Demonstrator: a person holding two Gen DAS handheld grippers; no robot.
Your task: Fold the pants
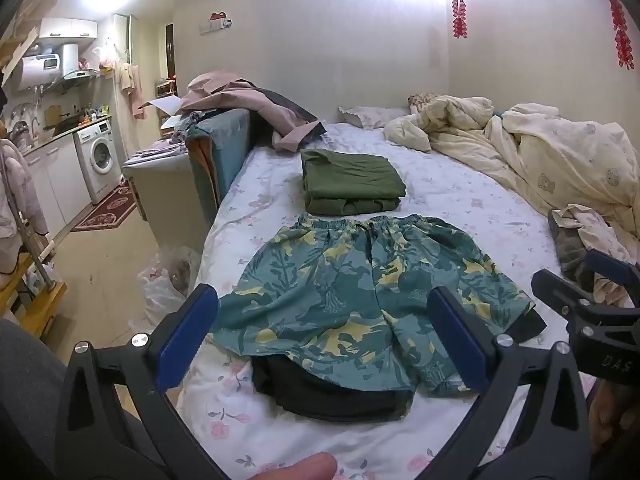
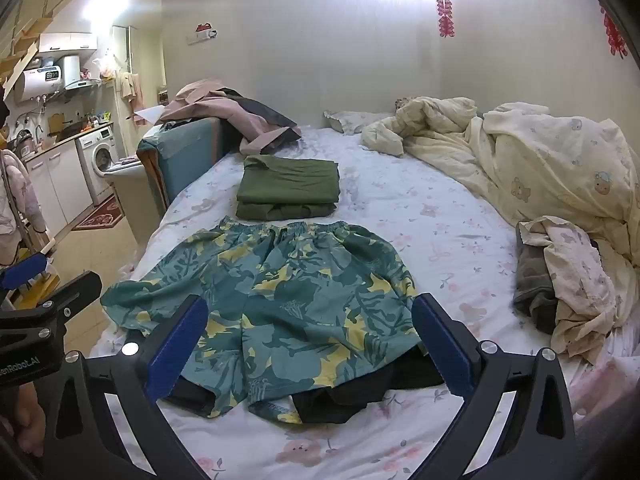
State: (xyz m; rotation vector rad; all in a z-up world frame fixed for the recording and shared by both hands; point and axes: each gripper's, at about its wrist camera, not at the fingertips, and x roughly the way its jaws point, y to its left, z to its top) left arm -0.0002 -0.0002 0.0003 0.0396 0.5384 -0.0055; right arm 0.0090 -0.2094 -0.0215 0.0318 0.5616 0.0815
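Both tools held spread above unfolded shorts on the bed

The left tool and right tool are seen empty, jaws apart; the patterned shorts lie flat at frame centre, unfolded, while green pants above are already folded.

Dark garment (mostly hidden) under shorts
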